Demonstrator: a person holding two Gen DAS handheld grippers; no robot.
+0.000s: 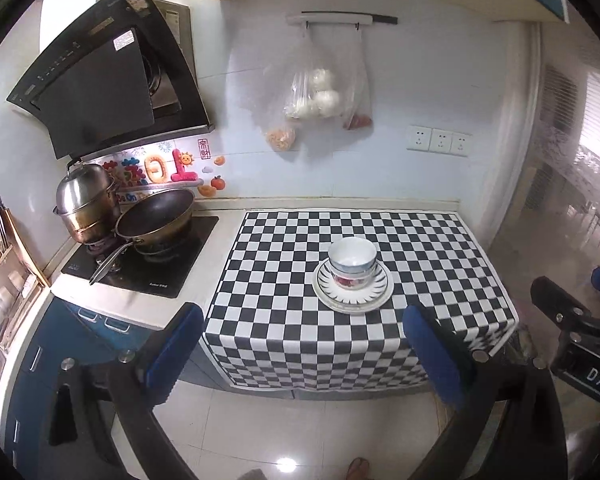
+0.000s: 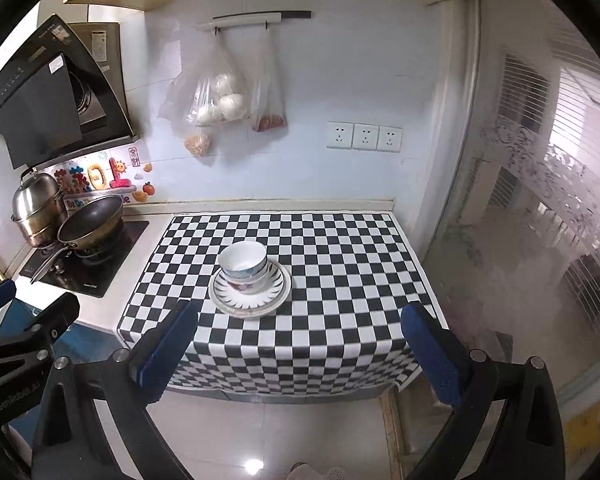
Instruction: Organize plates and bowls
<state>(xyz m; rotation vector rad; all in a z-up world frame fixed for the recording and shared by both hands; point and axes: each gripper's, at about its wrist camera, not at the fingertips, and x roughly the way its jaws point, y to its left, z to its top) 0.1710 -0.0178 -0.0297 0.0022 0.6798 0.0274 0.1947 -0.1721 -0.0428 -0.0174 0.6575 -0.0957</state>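
Note:
Stacked white bowls [image 1: 352, 267] [image 2: 244, 266] sit on stacked white plates [image 1: 374, 292] [image 2: 274, 294] with a black ray pattern, on a black-and-white checked cloth [image 1: 284, 264] [image 2: 340, 280]. My left gripper [image 1: 304, 344] is open and empty, held back from the counter's front edge, in front of the stack. My right gripper [image 2: 300, 340] is open and empty, also off the counter, with the stack ahead and slightly left. Each gripper shows at the edge of the other's view: the right one [image 1: 572, 316], the left one [image 2: 32, 320].
A gas hob [image 1: 140, 260] [image 2: 84, 260] to the left carries a dark wok [image 1: 156, 214] [image 2: 90, 222] and a steel steamer pot [image 1: 86, 200] [image 2: 36, 208]. A range hood [image 1: 104, 80] hangs above. Plastic bags [image 1: 316, 96] [image 2: 220, 100] hang on the wall. A glass door [image 2: 540, 220] stands right.

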